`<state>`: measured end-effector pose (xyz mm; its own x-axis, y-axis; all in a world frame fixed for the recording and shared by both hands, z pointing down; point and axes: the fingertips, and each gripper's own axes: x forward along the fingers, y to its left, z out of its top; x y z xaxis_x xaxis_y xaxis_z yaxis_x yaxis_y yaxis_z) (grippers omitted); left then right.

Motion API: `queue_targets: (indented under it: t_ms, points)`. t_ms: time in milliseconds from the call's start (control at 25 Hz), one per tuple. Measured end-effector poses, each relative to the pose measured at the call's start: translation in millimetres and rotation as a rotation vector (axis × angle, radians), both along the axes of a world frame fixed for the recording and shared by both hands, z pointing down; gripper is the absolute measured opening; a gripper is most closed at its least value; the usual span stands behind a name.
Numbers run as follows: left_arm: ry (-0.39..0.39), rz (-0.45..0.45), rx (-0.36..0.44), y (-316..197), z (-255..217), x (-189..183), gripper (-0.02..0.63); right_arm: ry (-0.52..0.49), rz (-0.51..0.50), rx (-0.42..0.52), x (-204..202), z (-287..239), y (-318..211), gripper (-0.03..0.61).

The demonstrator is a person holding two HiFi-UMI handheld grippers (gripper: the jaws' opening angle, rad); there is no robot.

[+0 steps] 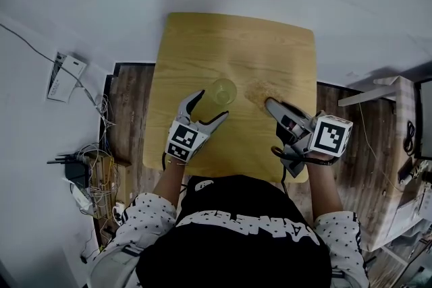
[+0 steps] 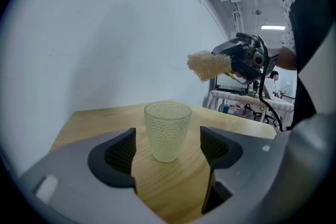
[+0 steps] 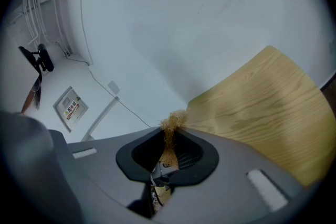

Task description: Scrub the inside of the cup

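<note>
A pale yellow-green dimpled cup (image 1: 223,91) (image 2: 167,130) stands upright on the wooden table (image 1: 236,44). My left gripper (image 1: 210,108) (image 2: 167,150) is open, its jaws on either side of the cup's near part without touching it. My right gripper (image 1: 268,103) (image 3: 169,136) is shut on a tan scrub sponge (image 1: 257,91) (image 3: 170,128), which it holds above the table to the right of the cup. In the left gripper view the sponge (image 2: 209,65) hangs high to the cup's right.
The table (image 2: 105,123) is small, with edges close on all sides. Left of it on the floor lie cables and a power strip (image 1: 81,179). A wooden shelf unit (image 1: 405,165) stands at the right. A white wall lies behind the table.
</note>
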<state>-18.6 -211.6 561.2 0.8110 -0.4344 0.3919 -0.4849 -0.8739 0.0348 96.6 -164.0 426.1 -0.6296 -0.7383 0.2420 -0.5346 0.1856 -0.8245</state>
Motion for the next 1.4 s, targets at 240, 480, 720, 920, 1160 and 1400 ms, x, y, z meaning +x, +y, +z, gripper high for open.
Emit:
queue_targets:
  t_ms: [240, 480, 720, 920, 1160, 1400]
  points:
    - [0.014, -0.054, 0.015, 11, -12, -10, 0.363, 0.040, 0.023, 0.026, 4, -2, 10, 0.055]
    - [-0.034, -0.092, 0.061, 29, -25, -18, 0.189, 0.060, 0.012, 0.020, 2, 3, 27, 0.055]
    - [-0.030, -0.155, 0.086, 56, -44, -23, 0.064, 0.063, -0.017, 0.048, 2, 4, 44, 0.055]
    - [-0.057, -0.182, 0.118, 74, -64, -31, 0.003, 0.065, -0.037, 0.088, -6, -1, 53, 0.055]
    - [-0.066, -0.235, 0.181, 84, -101, -48, 0.003, 0.137, -0.023, 0.166, -14, -9, 54, 0.055]
    - [-0.041, -0.246, 0.237, 86, -137, -64, 0.003, 0.221, 0.022, 0.245, -20, -27, 51, 0.055]
